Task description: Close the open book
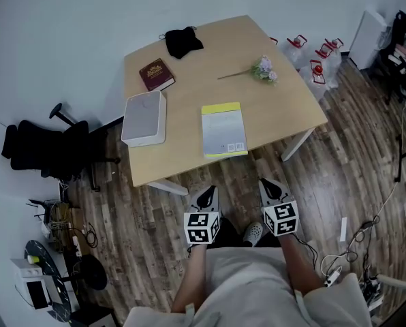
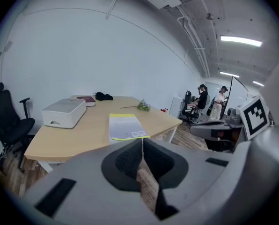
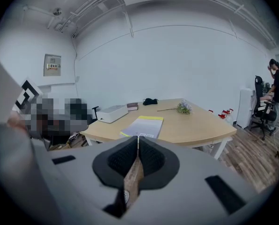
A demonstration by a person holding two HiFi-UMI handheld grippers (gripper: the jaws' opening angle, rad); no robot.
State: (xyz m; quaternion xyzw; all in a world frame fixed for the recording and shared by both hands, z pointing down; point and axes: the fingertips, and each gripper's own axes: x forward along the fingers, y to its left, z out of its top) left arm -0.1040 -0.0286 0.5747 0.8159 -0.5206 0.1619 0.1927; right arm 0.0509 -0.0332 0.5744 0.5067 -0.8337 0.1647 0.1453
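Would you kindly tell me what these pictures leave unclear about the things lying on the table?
- Yellow-edged book: cover print too small to read in every view.
- Dark red book: gold title too small, head view.
- Black bundle: too dark and small to identify in any view.

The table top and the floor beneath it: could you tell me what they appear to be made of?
Table top: probably light wood or wood-look laminate with a matte finish, going by its even pale tan face. Floor: wood or wood-look planks in mixed browns, with visible seams and streaky grain.
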